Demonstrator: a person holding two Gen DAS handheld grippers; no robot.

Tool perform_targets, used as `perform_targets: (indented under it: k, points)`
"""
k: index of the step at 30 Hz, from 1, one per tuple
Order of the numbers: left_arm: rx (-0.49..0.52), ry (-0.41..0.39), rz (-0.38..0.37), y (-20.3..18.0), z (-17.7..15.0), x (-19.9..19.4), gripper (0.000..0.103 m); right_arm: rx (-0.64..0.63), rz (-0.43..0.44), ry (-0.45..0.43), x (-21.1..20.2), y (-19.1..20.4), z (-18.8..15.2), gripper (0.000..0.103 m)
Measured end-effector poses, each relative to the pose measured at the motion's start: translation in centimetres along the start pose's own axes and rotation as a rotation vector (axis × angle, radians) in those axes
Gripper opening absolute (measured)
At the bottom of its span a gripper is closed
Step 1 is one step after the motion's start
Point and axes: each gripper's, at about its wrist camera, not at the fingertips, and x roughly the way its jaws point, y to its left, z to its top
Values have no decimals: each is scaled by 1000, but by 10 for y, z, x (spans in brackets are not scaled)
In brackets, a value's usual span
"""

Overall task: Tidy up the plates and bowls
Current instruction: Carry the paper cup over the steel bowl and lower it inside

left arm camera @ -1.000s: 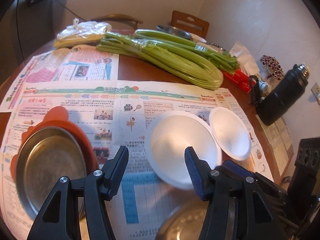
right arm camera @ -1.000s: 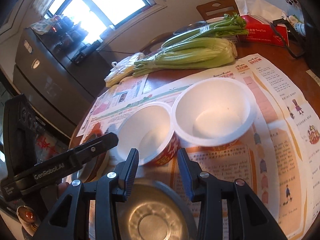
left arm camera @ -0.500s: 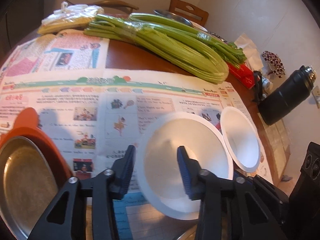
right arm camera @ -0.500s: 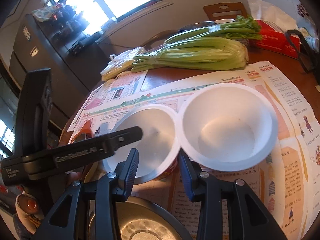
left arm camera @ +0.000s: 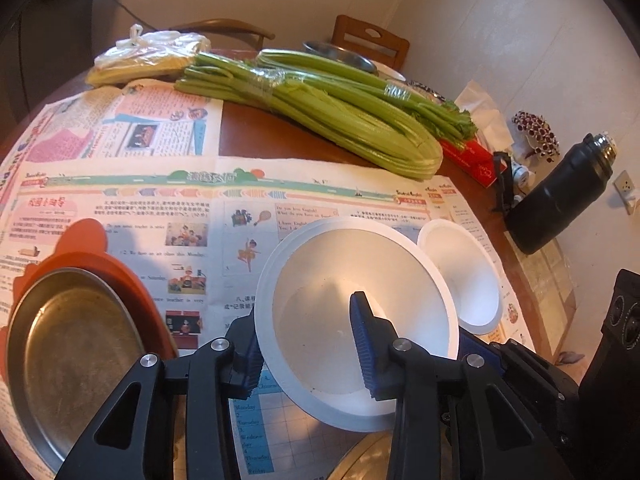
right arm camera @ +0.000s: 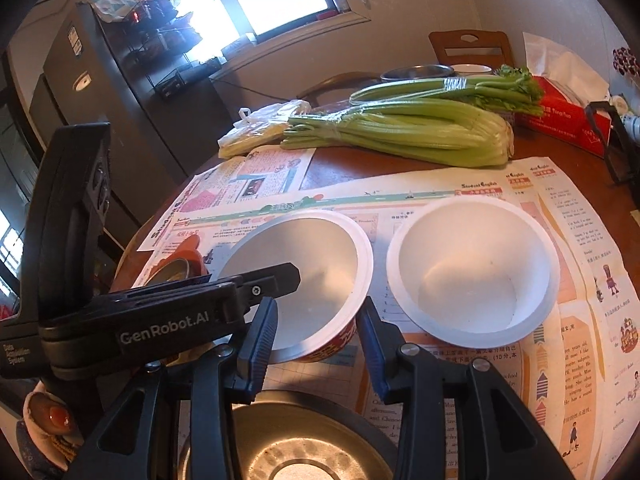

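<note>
We have the left gripper (left arm camera: pixel 308 334) clenched on the near wall of the red-sided bowl (right arm camera: pixel 304 276), one finger inside, one outside. The plain white bowl (right arm camera: pixel 472 268), just beside it on the newspaper (right arm camera: pixel 420 196), lies ahead-right of the right gripper (right arm camera: pixel 318 336), whose jaws stand apart, holding nothing.

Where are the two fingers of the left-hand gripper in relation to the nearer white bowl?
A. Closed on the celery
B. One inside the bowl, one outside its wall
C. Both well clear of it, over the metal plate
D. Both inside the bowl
B: in the left wrist view, one finger lies inside the white bowl and the other sits outside its wall, so the left gripper straddles the rim.
</note>
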Motion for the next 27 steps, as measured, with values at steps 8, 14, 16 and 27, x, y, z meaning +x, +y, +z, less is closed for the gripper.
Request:
perform_targets:
  k: [8,14,16,27]
  points:
    - [-1,-38,14,2,-3,-25,39,-32,24,-24,-9,14,2,42]
    - [-15,-63,5,3,-7,-44,40,-53,49,-52,-23,25,0,42]
    - [1,-73,9,0,-10,-50,40,-59,50,-57,-28,28,-1,42]
    - [37,-116,13,-20,-23,-82,42,-84,59,-111,-63,37,-9,42]
